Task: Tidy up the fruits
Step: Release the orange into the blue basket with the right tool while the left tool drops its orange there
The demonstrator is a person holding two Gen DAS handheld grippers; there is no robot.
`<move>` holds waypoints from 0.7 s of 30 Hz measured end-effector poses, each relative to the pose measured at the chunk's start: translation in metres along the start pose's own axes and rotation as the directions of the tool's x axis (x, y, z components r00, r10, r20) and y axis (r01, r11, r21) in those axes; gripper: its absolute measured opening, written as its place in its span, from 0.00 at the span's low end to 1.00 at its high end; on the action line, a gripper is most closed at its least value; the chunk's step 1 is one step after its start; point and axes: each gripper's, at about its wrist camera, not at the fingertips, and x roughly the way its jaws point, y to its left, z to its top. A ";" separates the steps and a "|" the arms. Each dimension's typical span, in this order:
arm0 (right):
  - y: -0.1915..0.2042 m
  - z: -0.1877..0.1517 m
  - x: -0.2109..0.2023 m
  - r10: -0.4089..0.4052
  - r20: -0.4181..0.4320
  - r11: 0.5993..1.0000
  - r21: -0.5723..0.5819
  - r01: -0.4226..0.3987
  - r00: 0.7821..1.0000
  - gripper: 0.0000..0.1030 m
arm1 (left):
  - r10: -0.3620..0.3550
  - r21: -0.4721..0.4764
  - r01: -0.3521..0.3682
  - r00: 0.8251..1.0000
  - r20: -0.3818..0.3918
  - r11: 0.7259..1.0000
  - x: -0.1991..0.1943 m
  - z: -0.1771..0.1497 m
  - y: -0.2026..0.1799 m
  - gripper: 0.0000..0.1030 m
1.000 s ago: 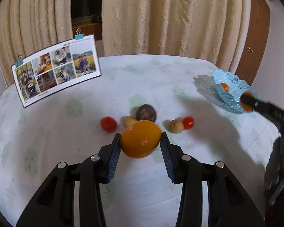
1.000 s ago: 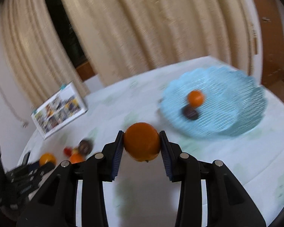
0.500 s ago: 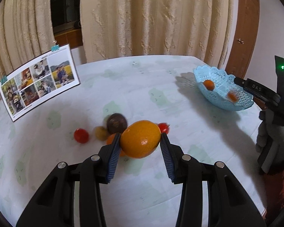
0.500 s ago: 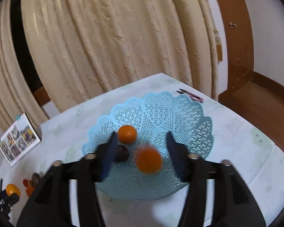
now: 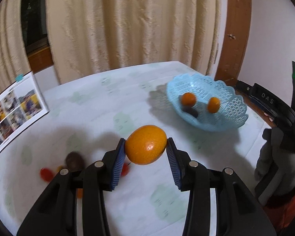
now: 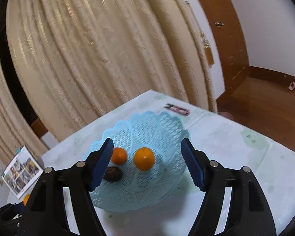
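My left gripper (image 5: 146,149) is shut on a large orange (image 5: 145,144) and holds it above the table, left of the blue lattice basket (image 5: 232,116). My right gripper (image 6: 147,157) is open and empty, hovering over the basket (image 6: 157,125). In the basket lie two oranges (image 6: 144,159) (image 6: 119,156) and a dark fruit (image 6: 113,174); they also show in the left wrist view: oranges (image 5: 213,104) (image 5: 188,99). On the table behind the left gripper lie a dark fruit (image 5: 74,160) and small red fruits (image 5: 46,174).
A photo card (image 5: 15,110) stands at the table's left, also in the right wrist view (image 6: 22,172). A small pink and black object (image 6: 177,109) lies beyond the basket. Curtains hang behind the table. The gloved hand with the right gripper's body (image 5: 275,110) is at the right.
My right gripper has opened wider and the orange it dropped has settled in the basket. My left gripper has carried its orange up and toward the basket.
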 end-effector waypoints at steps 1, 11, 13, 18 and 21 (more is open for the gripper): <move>-0.003 0.000 -0.002 -0.007 0.009 1.000 0.013 0.007 1.000 0.71 | -0.012 0.004 0.012 1.000 0.001 1.000 0.005 0.006 -0.006 0.41; -0.016 0.006 -0.008 -0.076 0.049 0.995 0.067 0.073 0.996 0.71 | -0.105 0.010 0.105 0.994 -0.014 0.994 0.050 0.043 -0.052 0.41; -0.018 0.007 -0.009 -0.087 0.058 0.994 0.071 0.083 0.995 0.71 | -0.119 0.013 0.119 0.993 -0.013 0.993 0.058 0.048 -0.061 0.41; -0.023 0.008 -0.013 -0.114 0.075 0.990 0.088 0.107 0.991 0.71 | -0.145 0.025 0.145 0.989 -0.001 0.989 0.065 0.057 -0.080 0.62; -0.024 0.008 -0.014 -0.124 0.083 0.989 0.089 0.117 0.989 0.71 | -0.137 0.021 0.136 0.990 0.032 0.990 0.058 0.058 -0.078 0.76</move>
